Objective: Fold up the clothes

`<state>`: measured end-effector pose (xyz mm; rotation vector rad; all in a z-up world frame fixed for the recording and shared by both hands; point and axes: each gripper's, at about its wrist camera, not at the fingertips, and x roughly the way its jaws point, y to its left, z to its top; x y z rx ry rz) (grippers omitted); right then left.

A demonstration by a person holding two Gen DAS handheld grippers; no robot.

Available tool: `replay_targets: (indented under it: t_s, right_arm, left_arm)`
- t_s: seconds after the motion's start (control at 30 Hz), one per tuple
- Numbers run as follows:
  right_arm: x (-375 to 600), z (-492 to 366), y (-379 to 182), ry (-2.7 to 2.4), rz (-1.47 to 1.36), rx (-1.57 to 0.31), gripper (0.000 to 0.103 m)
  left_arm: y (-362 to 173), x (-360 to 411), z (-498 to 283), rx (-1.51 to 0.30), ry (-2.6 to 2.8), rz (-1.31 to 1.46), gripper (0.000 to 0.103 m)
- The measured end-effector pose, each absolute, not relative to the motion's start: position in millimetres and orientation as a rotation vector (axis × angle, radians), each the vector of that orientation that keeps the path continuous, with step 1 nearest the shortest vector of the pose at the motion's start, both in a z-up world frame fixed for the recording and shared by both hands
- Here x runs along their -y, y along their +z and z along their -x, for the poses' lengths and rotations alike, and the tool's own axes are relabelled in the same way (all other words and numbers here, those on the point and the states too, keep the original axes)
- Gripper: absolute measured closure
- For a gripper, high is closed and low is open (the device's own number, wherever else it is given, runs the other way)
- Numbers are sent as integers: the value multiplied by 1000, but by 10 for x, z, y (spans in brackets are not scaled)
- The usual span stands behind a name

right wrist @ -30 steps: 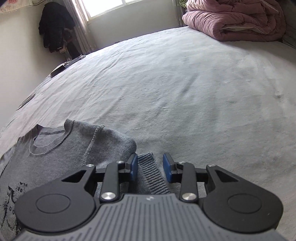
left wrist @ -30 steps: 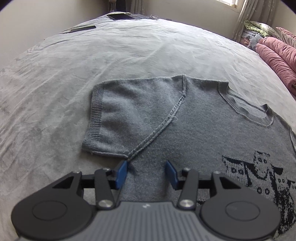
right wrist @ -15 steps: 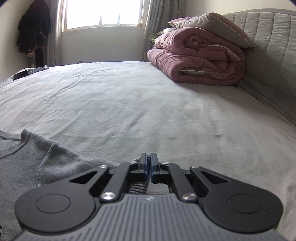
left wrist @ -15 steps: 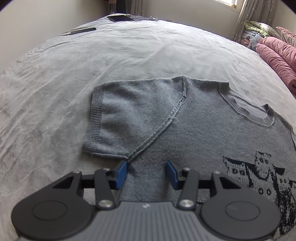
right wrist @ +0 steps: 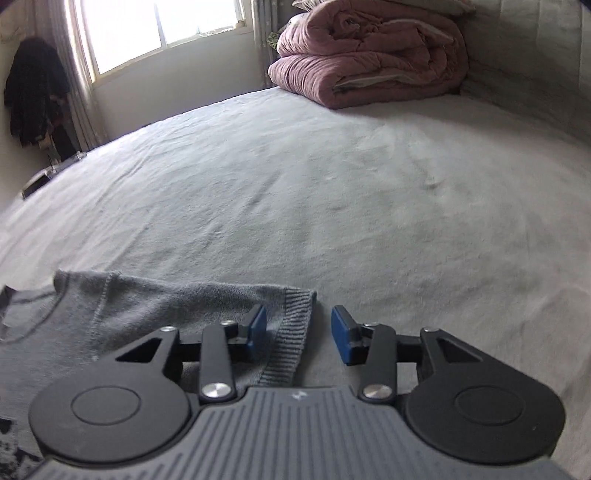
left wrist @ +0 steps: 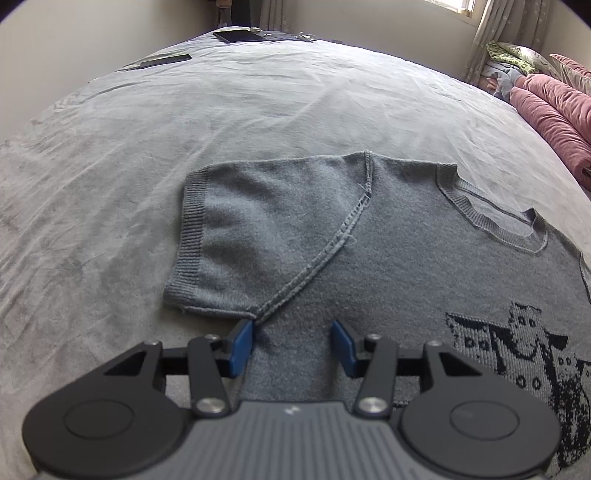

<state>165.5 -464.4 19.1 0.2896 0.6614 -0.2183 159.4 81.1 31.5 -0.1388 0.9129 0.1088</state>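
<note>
A grey knitted short-sleeved sweater (left wrist: 406,258) with a black cat pattern (left wrist: 517,350) lies front up on the grey bed (left wrist: 221,110). One sleeve (left wrist: 258,229) is spread flat to the left. My left gripper (left wrist: 293,341) is open just below that sleeve's underarm seam, with the sweater's side edge between its blue pads. In the right wrist view the other sleeve (right wrist: 184,306) lies stretched out, its ribbed cuff (right wrist: 291,332) between the jaws of my right gripper (right wrist: 299,332). Those jaws are opening and the pads do not press the cuff.
A folded pink quilt (right wrist: 369,55) lies against the padded headboard (right wrist: 535,55). Dark clothes (right wrist: 33,92) hang by the window. A tablet (left wrist: 236,36) and a dark flat item (left wrist: 166,61) lie at the bed's far edge.
My right gripper shut on the sleeve cuff, carried it outward and turned, and has opened again with the sleeve laid out straighter. The left gripper has not moved.
</note>
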Motion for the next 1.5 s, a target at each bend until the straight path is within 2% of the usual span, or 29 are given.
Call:
replay_targets:
  t_s: [0.27, 0.4, 0.43, 0.5, 0.53, 0.63, 0.8, 1.0, 1.2, 1.3, 1.37, 1.5]
  right_arm:
    - [4909, -1190, 261, 6, -590, -748, 59]
    - [4768, -1145, 205, -2, -595, -768, 59]
    - [4724, -1147, 198, -4, -590, -765, 62]
    - [4616, -1152, 195, -14, -561, -774, 77]
    - [4555, -1154, 205, -33, -528, -783, 96]
    - [4451, -1150, 280, -82, -446, -768, 97]
    - [4434, -1004, 410, -133, -464, -729, 98]
    - [4421, -1015, 170, -175, -417, -776, 98]
    - [4389, -1029, 198, -183, -373, -781, 98]
    - [4387, -996, 219, -187, -383, -773, 90]
    - [4345, -961, 256, -198, -373, -766, 79]
    - [4147, -861, 374, -187, -287, -729, 77]
  left_arm:
    - [318, -822, -1593, -914, 108, 151, 54]
    - [319, -835, -1581, -914, 106, 157, 54]
    - [318, -840, -1574, -914, 104, 157, 54]
    - [318, -850, -1565, -914, 101, 158, 54]
    - [318, -854, -1563, -914, 99, 158, 54]
    - [319, -881, -1559, -916, 97, 168, 54]
    - [322, -916, -1563, -920, 97, 192, 54]
    - [316, -919, -1562, -923, 96, 191, 54]
    - [316, -961, -1572, -926, 96, 212, 54]
    - [325, -1022, -1566, -926, 98, 230, 54]
    - [329, -1083, -1561, -927, 104, 249, 54]
    - [342, -1221, -1543, -927, 119, 295, 54]
